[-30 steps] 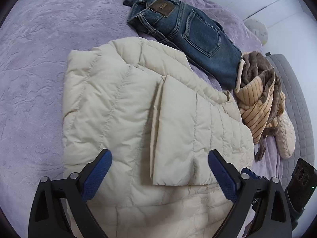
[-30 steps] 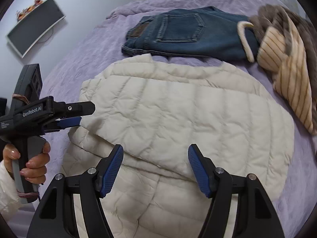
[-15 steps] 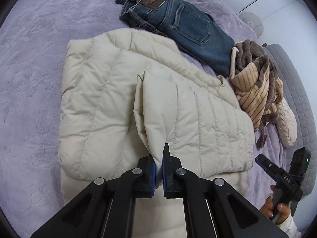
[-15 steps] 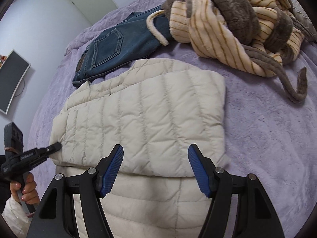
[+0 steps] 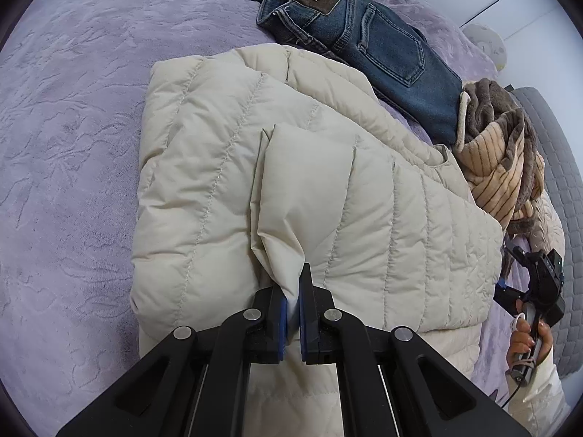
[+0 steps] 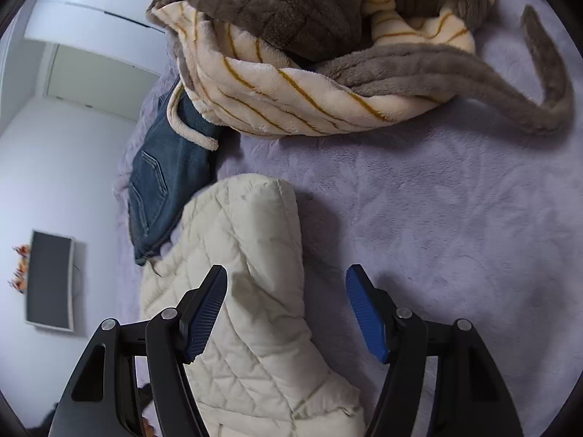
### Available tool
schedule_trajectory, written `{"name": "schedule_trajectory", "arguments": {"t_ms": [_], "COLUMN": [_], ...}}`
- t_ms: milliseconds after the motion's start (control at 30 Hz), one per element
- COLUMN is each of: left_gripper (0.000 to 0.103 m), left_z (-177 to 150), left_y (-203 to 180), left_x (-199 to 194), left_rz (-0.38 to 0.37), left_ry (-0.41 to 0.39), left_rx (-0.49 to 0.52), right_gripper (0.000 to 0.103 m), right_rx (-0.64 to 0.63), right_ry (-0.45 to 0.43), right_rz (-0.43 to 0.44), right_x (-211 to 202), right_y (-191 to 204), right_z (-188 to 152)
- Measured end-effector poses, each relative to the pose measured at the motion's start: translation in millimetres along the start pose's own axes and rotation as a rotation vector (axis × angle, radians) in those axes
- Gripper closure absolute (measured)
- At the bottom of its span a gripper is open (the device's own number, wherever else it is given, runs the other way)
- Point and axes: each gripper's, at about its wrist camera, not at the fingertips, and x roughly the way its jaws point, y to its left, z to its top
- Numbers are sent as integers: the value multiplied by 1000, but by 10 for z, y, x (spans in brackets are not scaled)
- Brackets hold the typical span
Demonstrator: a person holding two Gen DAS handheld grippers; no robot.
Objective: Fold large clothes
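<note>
Left wrist view: your left gripper (image 5: 293, 304), wide apart a second ago, has clamped the corner of the folded-over sleeve on the cream jacket (image 5: 204, 167), mid-bed (image 5: 65, 145), just beside the jeans (image 5: 379, 47). Your right gripper (image 6: 286, 313) has swung to the jacket's right edge, jaws apart, gripping nothing. You're probably set to fold next.
</note>
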Motion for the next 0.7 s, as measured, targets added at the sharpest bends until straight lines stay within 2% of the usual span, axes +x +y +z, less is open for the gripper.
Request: {"name": "schedule_trajectory", "arguments": {"t_ms": [67, 100, 133, 233, 300, 467, 700], "left_gripper": [97, 97, 97, 97, 97, 96, 96], "left_z": [2, 5, 2, -2, -3, -11, 7], "left_y": [-5, -13, -26, -59, -51, -40, -58], "left_x": [20, 32, 46, 103, 140, 160, -24], "left_rz": [13, 23, 32, 45, 44, 49, 118], "left_ry": [2, 3, 3, 3, 4, 3, -38], "left_rx": [3, 8, 13, 23, 19, 23, 50], "right_gripper": [35, 61, 80, 84, 84, 84, 84], "right_rx": [50, 48, 21, -91, -109, -111, -197], "right_ry": [43, 59, 79, 89, 89, 61, 48], "right_rz": [66, 65, 49, -89, -136, -144, -214], "right_x": [137, 205, 263, 420, 513, 582, 577], "right_y": [-32, -6, 24, 114, 65, -58, 34], "right_z": [79, 87, 98, 70, 55, 8, -27]}}
